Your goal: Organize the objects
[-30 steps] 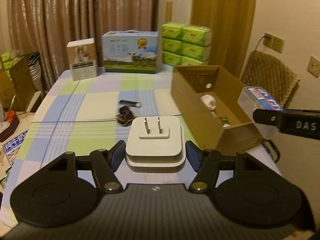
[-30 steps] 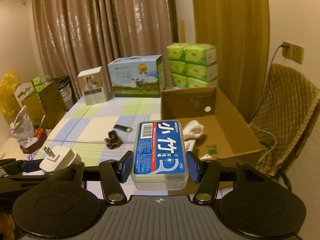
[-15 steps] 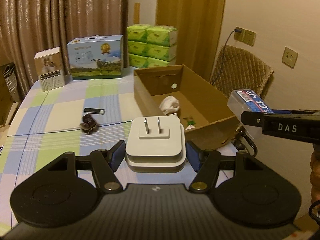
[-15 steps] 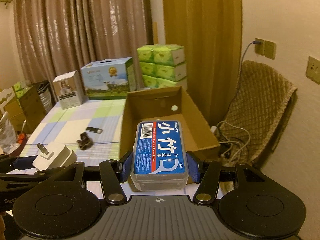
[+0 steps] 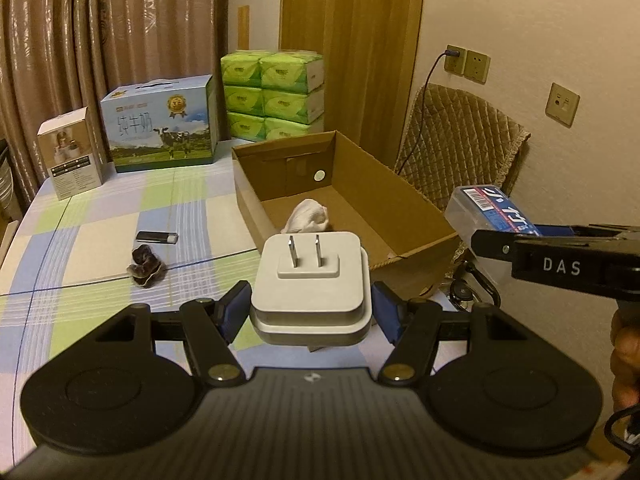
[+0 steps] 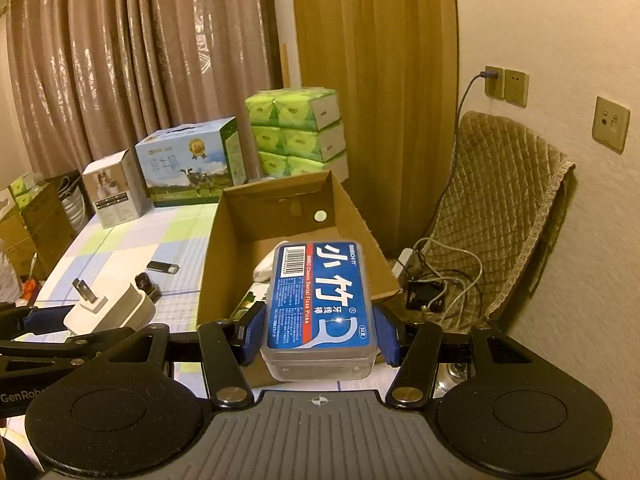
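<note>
Left gripper [image 5: 310, 312] fingers pinch the white plug adapter [image 5: 310, 280] just before the cardboard box [image 5: 404, 200]; right gripper [image 6: 316, 338] fingers pinch the floss-pick case [image 6: 320, 300] over the box's near end; inside the box lies a white cloth [image 5: 310, 216]

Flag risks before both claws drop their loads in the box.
1. The floss case is smooth and the right claw grips only its near end; it may slip.
2. The claws sit close together; the left claw with the charger could collide over the narrow box.
</note>
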A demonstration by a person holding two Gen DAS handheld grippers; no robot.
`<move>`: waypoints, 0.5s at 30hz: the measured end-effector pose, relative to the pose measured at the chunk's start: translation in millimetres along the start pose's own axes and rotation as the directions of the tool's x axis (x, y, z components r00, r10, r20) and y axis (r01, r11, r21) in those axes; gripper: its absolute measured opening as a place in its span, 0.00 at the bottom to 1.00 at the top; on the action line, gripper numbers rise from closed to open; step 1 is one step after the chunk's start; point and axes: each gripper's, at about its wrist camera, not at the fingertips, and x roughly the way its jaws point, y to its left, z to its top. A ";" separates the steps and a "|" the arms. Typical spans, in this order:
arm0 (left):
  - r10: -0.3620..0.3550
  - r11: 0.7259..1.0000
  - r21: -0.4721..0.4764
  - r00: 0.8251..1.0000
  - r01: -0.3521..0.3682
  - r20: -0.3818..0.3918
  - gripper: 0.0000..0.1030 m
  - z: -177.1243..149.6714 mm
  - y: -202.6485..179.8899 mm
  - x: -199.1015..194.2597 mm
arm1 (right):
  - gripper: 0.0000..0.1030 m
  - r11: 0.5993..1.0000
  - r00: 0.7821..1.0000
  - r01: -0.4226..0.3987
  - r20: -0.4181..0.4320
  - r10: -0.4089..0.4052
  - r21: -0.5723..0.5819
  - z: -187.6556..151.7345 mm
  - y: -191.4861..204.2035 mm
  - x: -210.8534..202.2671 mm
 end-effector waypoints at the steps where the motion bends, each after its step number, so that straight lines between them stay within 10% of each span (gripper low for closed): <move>1: -0.002 1.000 0.000 1.000 0.002 -0.001 0.59 1.3 -1.1 1.8 | 0.52 1.000 1.000 0.000 0.000 0.000 0.001 0.6 -1.5 0.8; 15: -0.014 1.000 0.003 1.000 0.014 -0.008 0.59 15.3 -11.5 19.1 | 0.52 1.000 1.000 0.002 -0.001 -0.002 -0.005 11.3 -15.1 15.6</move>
